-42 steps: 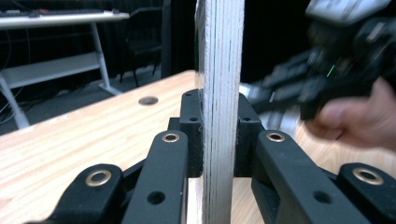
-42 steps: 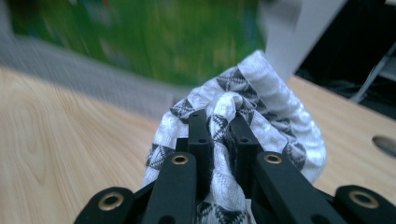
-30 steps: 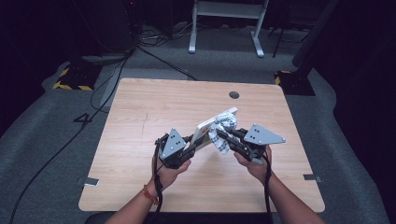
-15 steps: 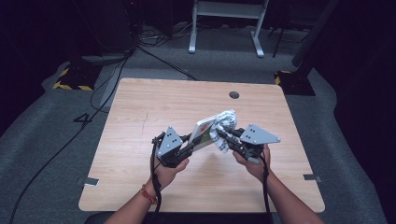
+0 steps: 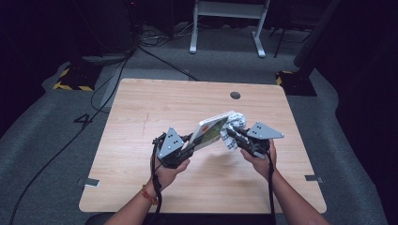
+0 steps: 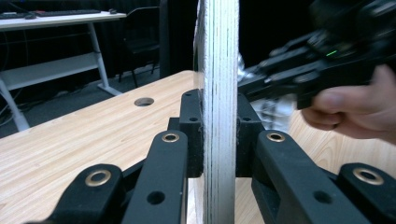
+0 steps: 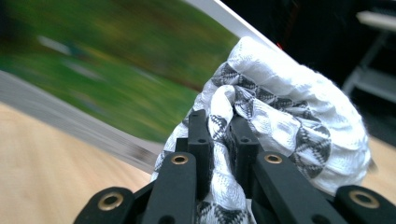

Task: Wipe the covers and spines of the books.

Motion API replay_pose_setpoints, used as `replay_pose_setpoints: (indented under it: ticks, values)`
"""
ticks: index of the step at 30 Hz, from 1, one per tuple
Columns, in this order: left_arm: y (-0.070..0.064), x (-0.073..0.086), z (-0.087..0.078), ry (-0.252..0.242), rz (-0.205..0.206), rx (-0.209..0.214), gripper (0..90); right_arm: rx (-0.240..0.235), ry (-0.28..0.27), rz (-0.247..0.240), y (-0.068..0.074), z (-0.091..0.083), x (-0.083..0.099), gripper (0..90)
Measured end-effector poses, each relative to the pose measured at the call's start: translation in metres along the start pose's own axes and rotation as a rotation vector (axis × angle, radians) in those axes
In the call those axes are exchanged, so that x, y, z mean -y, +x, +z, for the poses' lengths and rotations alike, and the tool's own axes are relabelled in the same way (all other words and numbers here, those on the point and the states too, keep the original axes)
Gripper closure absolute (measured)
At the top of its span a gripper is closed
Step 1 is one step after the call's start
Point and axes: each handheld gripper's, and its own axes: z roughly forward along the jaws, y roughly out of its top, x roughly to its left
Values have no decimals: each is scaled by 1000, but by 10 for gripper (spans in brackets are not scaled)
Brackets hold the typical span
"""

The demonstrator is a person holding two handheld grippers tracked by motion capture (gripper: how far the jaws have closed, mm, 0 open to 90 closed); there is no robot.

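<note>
- The left gripper [image 5: 180, 151], at the left of the high view, holds a thick board book [image 5: 212, 131] clear of the wooden table [image 5: 136, 122]. In the left gripper view its two black jaws are clamped on either side of the book's [image 6: 217, 93] layered white page edge, which stands upright between them.
- From that grip the book's long axis runs up and to the right, away from the person and toward the other hand. Its green cover faces up and toward the person, tilted rather than flat.
- At the book's far upper end sits a bunched white cloth with a grey woven pattern [image 5: 233, 127], touching the cover there. In the right gripper view the cloth [image 7: 285, 107] bulges just past the jaws with the blurred green cover [image 7: 107, 60] right behind it.
- The right gripper [image 5: 234, 136] is pinched tight on a fold of that cloth, a strip of fabric squeezed between its jaws.
- My reading is that the cover is being wiped. If so, the next stroke would run along the book's long axis, down and left toward the left gripper.
- The right hand [image 5: 259, 159] is the one on the cloth; the left only has to keep the book braced against the push.
</note>
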Motion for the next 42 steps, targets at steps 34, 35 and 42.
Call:
replay_pose_setpoints:
  ticks: [34,35,42]
  values:
    - [10,-3,-9,-43,-33,-2,792,-75,88,187,-12,25,41,825]
    - [10,-3,-9,-45,-40,4,792,-86,88,196,-11,26,42,825]
    - [9,-1,-7,-40,-33,21,788,-122,0,220,-13,21,39,824]
